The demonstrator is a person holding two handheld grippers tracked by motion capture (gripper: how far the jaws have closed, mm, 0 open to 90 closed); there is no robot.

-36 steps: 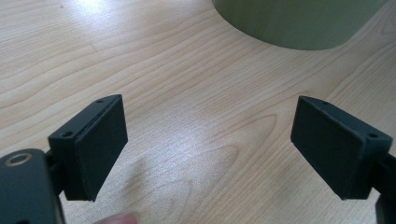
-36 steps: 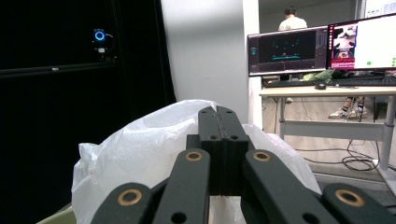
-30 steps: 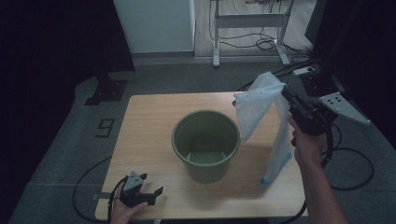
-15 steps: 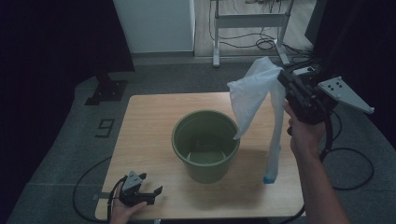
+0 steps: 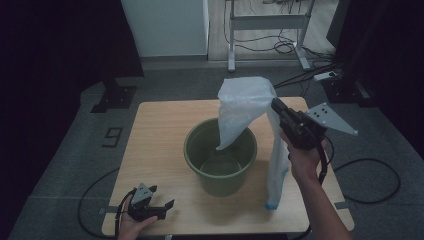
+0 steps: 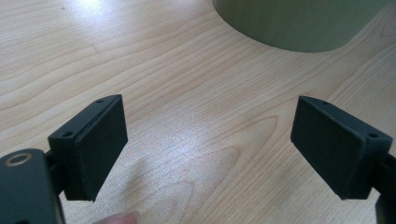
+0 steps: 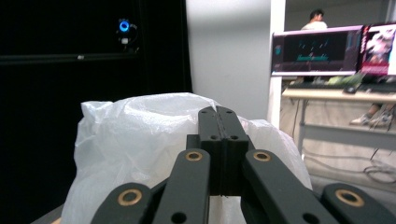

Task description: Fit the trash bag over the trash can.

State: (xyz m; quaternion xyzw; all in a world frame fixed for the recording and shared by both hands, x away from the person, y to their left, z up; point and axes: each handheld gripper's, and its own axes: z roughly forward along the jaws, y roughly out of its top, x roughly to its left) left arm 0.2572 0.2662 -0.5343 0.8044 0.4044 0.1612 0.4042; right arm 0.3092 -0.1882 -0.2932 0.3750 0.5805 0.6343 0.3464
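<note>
A green bucket point(image 5: 220, 155) stands in the middle of the wooden table point(image 5: 160, 130). My right gripper point(image 5: 274, 102) is lifted above the bucket's right rim, shut on a white plastic bag point(image 5: 242, 107). One part of the bag droops over the bucket's mouth; a long tail point(image 5: 276, 170) hangs down to the table at the right. In the right gripper view the closed jaws pinch the bag point(image 7: 140, 135). My left gripper point(image 5: 165, 205) rests at the table's front left, open, with bare wood between its pads point(image 6: 95, 144) and the bucket's base point(image 6: 299, 23) ahead.
A metal desk frame point(image 5: 267, 30) and cables point(image 5: 285, 47) lie on the floor behind the table. A black stand base point(image 5: 112, 95) sits at the back left. A desk with monitors point(image 7: 334, 51) and a person stand far off in the right gripper view.
My right gripper has carried the bag leftward, from beside the bucket's right side to over its rim. The bag's loose part now hangs above the bucket's mouth. The left gripper has stayed put.
</note>
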